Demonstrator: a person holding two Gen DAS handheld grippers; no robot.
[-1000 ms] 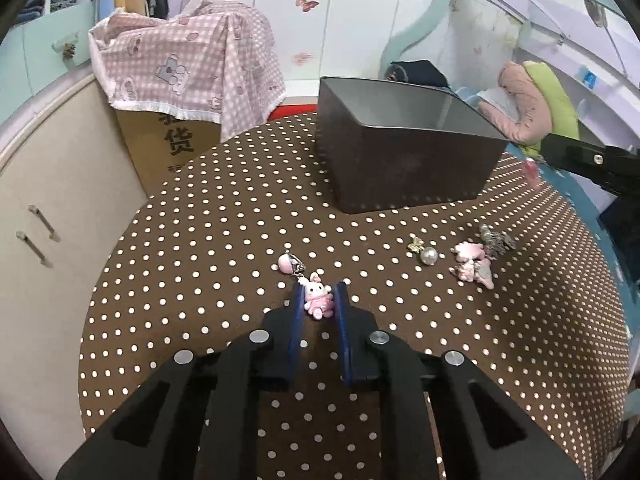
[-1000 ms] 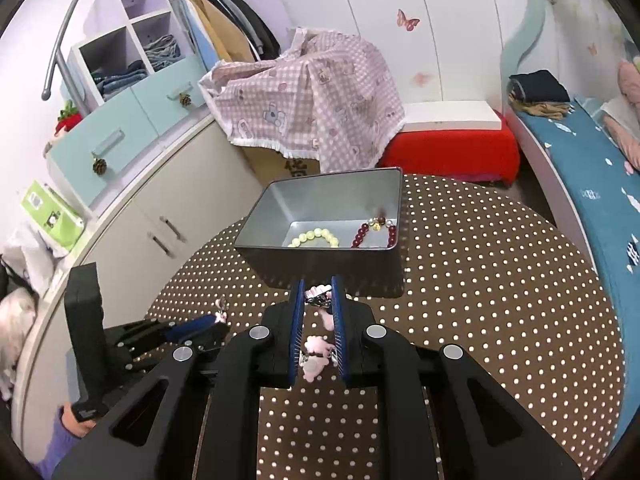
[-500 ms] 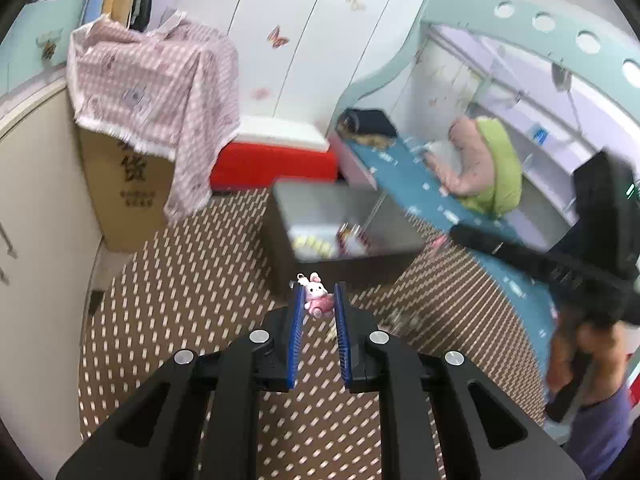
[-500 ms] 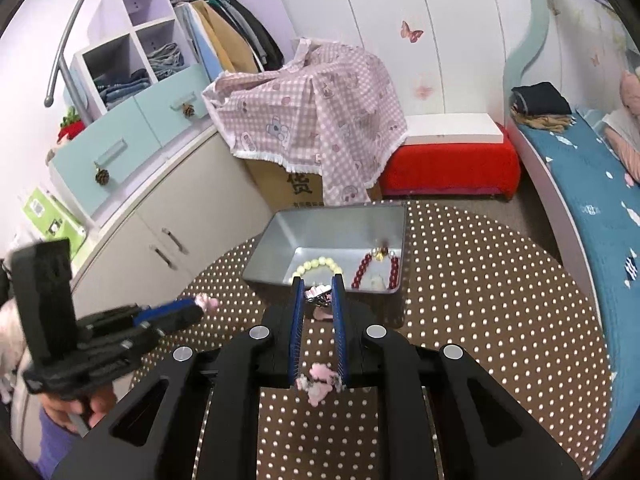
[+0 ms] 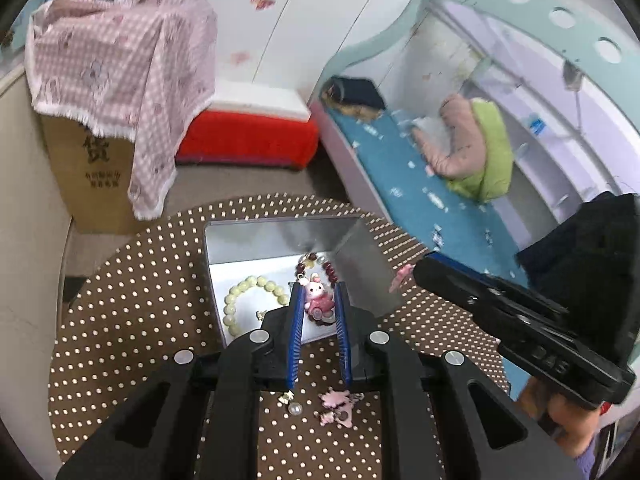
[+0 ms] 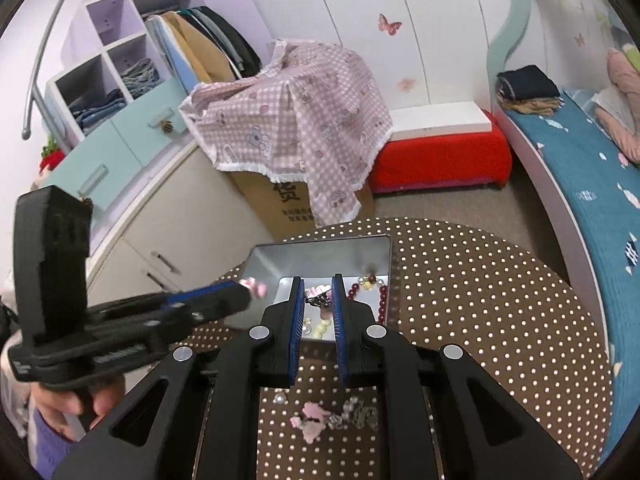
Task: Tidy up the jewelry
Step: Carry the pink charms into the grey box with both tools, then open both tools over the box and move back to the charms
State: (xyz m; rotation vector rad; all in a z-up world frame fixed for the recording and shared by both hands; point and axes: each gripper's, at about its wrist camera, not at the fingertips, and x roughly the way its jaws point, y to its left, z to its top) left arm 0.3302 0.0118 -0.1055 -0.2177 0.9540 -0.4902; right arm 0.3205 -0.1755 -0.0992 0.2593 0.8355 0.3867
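My left gripper (image 5: 317, 294) is shut on a pink bunny charm (image 5: 316, 299) and holds it above the grey metal box (image 5: 248, 236). The box holds a pale bead bracelet (image 5: 248, 300) and a dark red bead bracelet (image 5: 326, 268). My right gripper (image 6: 317, 296) is shut on a pink clip with dark trim (image 6: 318, 297), also above the box (image 6: 320, 252). The left gripper shows in the right wrist view (image 6: 250, 286) with the pink charm at its tip. The right gripper shows in the left wrist view (image 5: 408, 274).
Loose jewelry lies on the brown polka-dot table (image 5: 132, 320): a pearl piece (image 5: 294, 406) and pink pieces (image 5: 338, 402), also in the right wrist view (image 6: 316, 420). A cardboard box under pink checked cloth (image 6: 292, 132), a red bench (image 6: 436, 152) and a bed (image 6: 580, 184) stand beyond.
My left gripper took the bunny charm off the table and carried it up over the box. My right gripper moved forward with its pink clip, over the box.
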